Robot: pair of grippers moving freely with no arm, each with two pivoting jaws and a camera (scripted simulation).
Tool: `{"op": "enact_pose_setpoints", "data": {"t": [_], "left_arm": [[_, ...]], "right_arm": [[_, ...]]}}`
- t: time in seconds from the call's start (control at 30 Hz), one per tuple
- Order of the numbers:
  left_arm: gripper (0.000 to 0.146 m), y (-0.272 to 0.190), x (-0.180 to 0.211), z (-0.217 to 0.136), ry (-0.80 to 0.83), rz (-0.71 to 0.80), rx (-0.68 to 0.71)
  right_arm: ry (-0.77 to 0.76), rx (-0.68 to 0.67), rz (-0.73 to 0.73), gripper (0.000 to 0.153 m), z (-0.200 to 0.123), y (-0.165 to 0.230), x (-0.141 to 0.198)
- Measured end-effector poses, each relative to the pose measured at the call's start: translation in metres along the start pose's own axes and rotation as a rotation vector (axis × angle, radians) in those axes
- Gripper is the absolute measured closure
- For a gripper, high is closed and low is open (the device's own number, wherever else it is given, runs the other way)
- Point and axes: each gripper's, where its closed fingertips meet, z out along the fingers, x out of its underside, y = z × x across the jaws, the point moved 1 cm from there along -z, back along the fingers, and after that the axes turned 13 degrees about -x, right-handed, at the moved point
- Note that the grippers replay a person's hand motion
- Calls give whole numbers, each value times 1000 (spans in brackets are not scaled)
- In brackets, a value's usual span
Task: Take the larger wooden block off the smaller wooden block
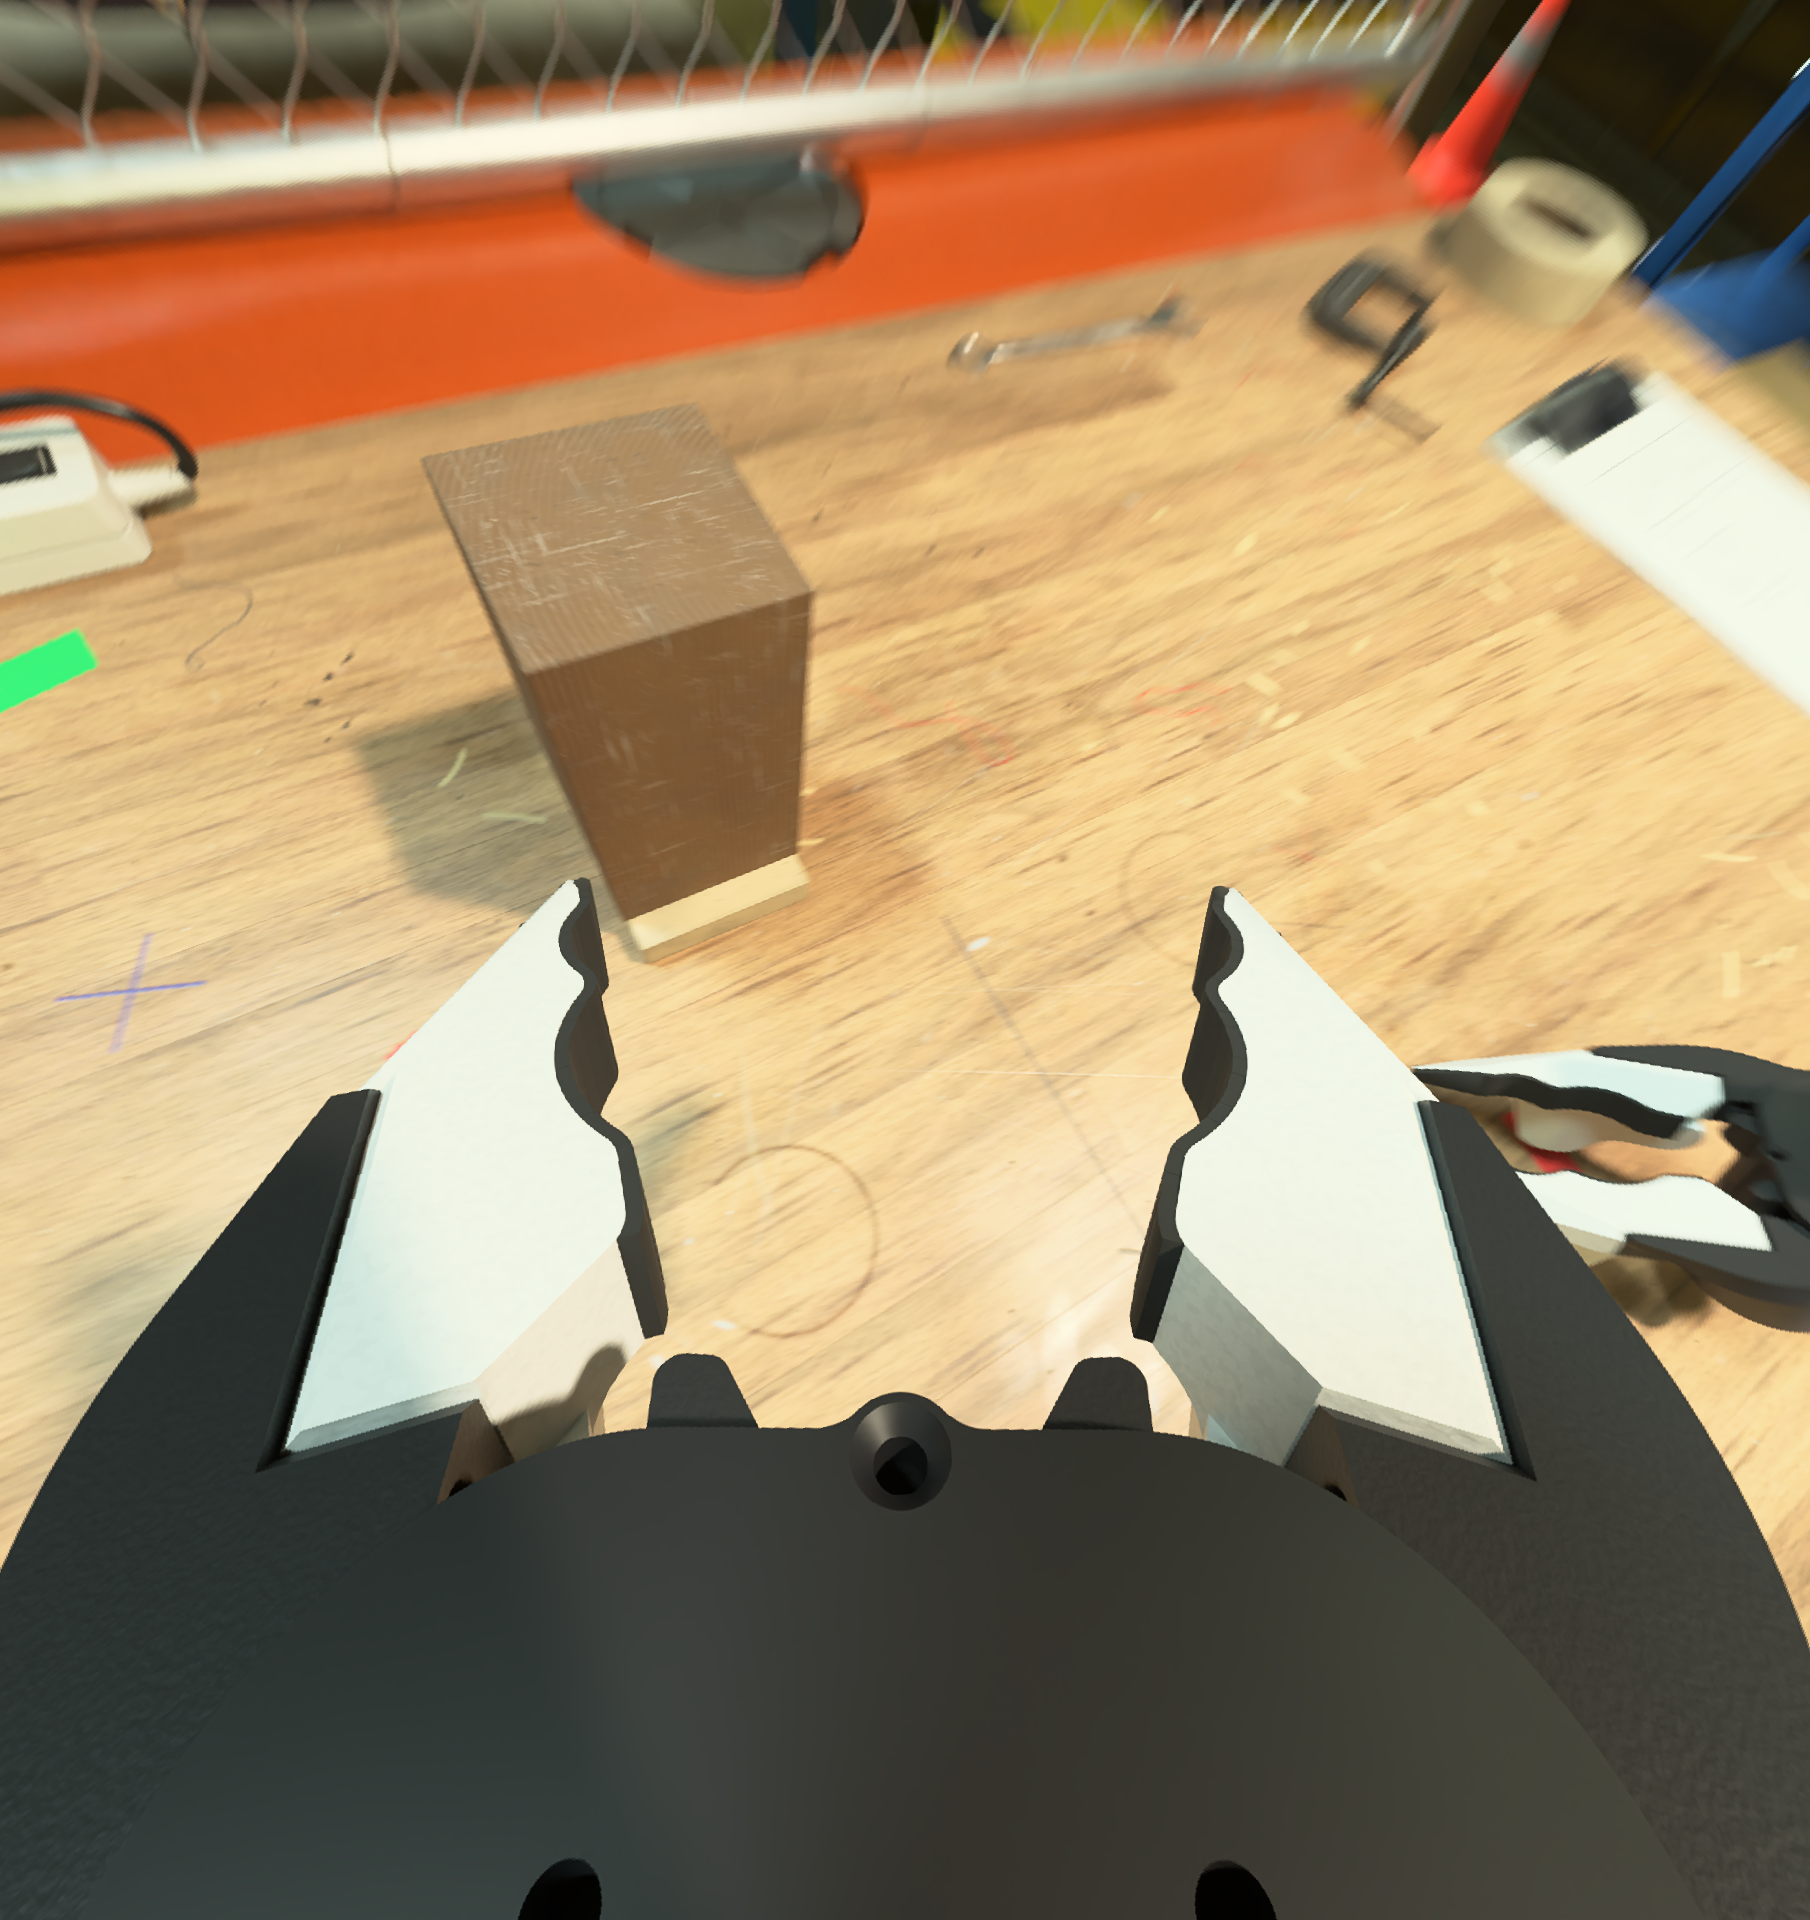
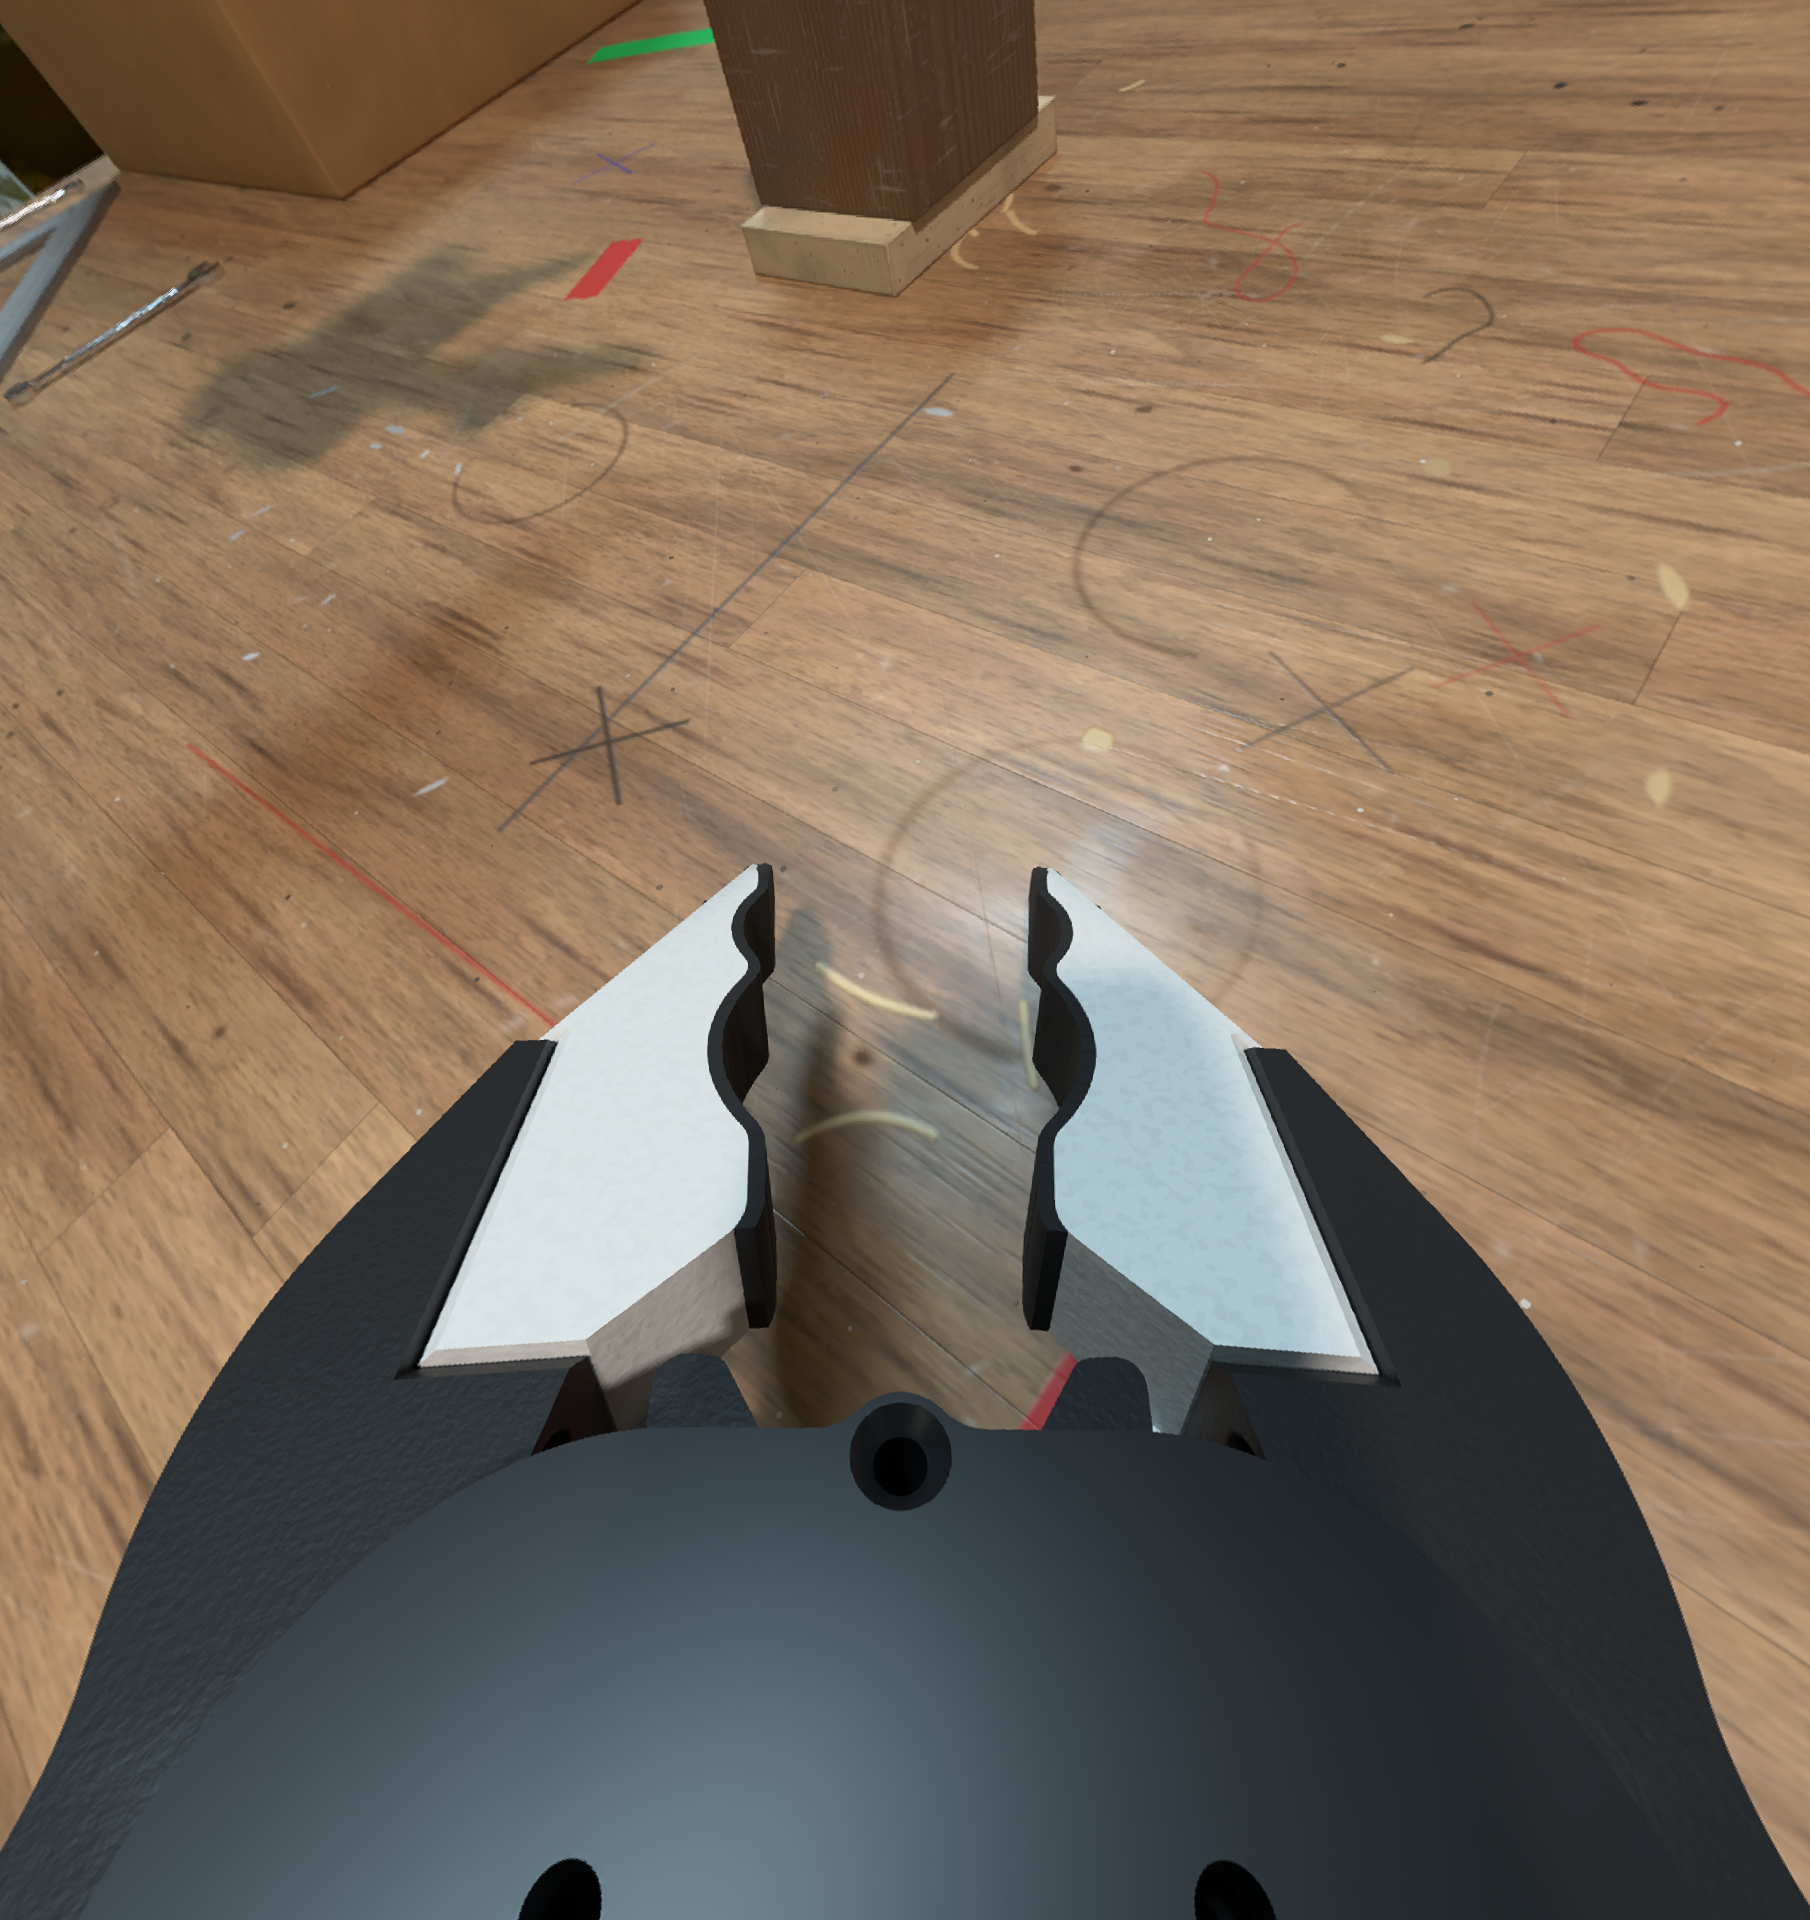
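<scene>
Dark brown and scratched, the larger wooden block (image 1: 636, 644) is standing upright on the smaller wooden block (image 1: 719, 914), a pale thin slab lying flat on the table (image 1: 1088, 790). From the left wrist view the stack is sitting at about eleven o'clock ahead of the left tongs (image 1: 901, 899), near them but not touching. The left tongs are hanging wide open with nothing between their white fingers. At three o'clock in that view the right tongs (image 1: 1524, 1164) are lying low over the table, well apart from the stack. Their own camera is showing them parted, gripping nothing, with only bare boards and a few pale shavings between the fingers. In the right wrist view the stack is rising at twelve o'clock, with the pale slab's rim sticking out beyond the brown block's base on the near sides. A wrench (image 1: 1072, 338), a clamp (image 1: 1374, 317) and a roll of tape (image 1: 1540, 239) are lying toward one o'clock in the left view, a green strip (image 1: 13, 681) at nine o'clock.
</scene>
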Motion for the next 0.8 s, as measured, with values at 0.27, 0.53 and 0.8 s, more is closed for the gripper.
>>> {"op": "enact_pose_setpoints", "data": {"t": [0.27,0.53,0.8], "left_arm": [[21,58,-41,104,405,-144,-276],[7,69,-27,161,685,-181,-443],[32,57,-22,176,761,-368,-323]], "right_arm": [[25,-20,-21,105,6,5,2],[45,-20,-15,105,5,-3,3],[27,-54,56,105,3,-11,-1]]}}
